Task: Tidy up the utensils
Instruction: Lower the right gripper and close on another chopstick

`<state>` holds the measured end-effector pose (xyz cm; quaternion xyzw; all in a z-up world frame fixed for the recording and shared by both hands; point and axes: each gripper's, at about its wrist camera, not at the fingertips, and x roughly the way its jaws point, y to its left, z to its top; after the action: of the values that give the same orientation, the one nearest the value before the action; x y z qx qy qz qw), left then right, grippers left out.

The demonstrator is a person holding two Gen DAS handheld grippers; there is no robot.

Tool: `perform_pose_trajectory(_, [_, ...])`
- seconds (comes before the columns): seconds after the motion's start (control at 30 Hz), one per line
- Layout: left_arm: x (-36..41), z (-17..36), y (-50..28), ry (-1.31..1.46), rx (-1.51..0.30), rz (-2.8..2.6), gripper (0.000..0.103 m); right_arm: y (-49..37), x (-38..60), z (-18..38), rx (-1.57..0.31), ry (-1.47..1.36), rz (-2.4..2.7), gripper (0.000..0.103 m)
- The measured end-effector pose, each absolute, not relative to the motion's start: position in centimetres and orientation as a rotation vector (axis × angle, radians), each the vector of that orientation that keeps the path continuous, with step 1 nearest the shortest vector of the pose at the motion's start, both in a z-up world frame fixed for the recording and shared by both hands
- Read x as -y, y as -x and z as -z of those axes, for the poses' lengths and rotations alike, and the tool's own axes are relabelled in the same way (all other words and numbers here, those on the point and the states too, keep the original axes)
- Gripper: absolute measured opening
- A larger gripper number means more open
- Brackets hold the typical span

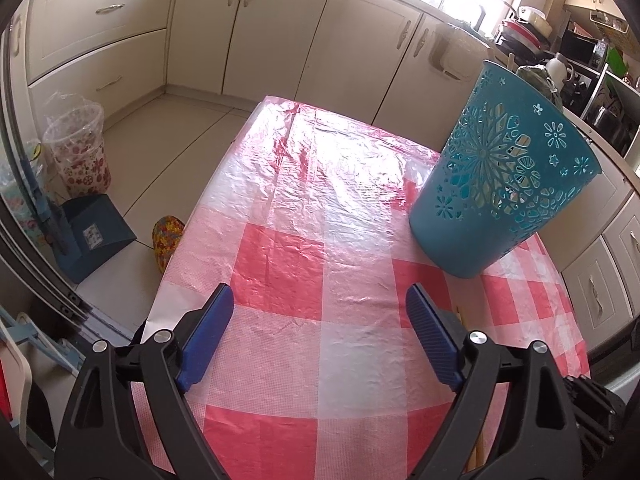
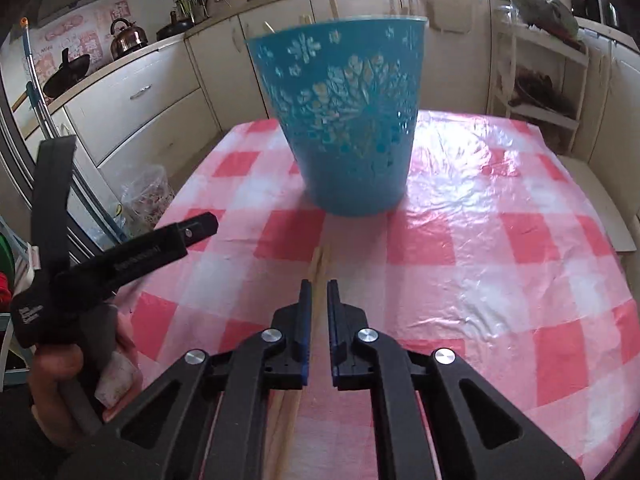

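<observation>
A teal cut-out plastic basket (image 1: 500, 184) (image 2: 344, 120) stands upright on the red-and-white checked tablecloth (image 1: 304, 240) (image 2: 500, 240). A few wooden stick ends (image 2: 332, 4) show above its far rim. A pair of wooden chopsticks (image 2: 320, 264) lies along the cloth in front of the basket, pointing at it. My right gripper (image 2: 319, 286) is shut on the chopsticks near their far end; their rest runs back under it. My left gripper (image 1: 320, 292) hangs open over bare cloth, left of the basket, with nothing between its fingers. A hand (image 2: 60, 364) holds it.
Cream kitchen cabinets (image 1: 240, 28) line the walls. Left of the table the floor drops away, with a patterned bin (image 1: 80, 148) and a blue dustpan (image 1: 92, 236). A white shelf rack (image 2: 540, 80) stands beyond the table's far right corner.
</observation>
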<state>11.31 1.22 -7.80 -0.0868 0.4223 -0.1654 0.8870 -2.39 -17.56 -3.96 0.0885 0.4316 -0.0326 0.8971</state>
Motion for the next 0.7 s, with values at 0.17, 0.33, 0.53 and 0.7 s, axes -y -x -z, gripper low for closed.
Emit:
perform_pose_trajectory(0.17, [-1.3, 7.8, -11.3, 0.189, -0.880, 0.342, 0.084, 0.7, 16.7, 5.4, -0.942, -0.161, 0.069, 0.008])
perform_pose_trajectory(0.33, [-1.3, 7.9, -11.3, 0.188, -0.879, 0.345, 0.084, 0.6, 16.4, 6.4, -0.964, -0.124, 0.100, 0.007])
perform_pose_trajectory(0.53, [-0.5, 7.7, -11.0, 0.152, -0.875, 0.357, 0.084, 3.7, 18.2, 5.6, -0.969, -0.176, 0.177, 0.006])
perform_pose_trajectory(0.7, [2.4, 7.2, -9.8, -0.005, -0.891, 0.459, 0.084, 7.8, 20.1, 5.1, -0.932, -0.290, 0.254, 0.006])
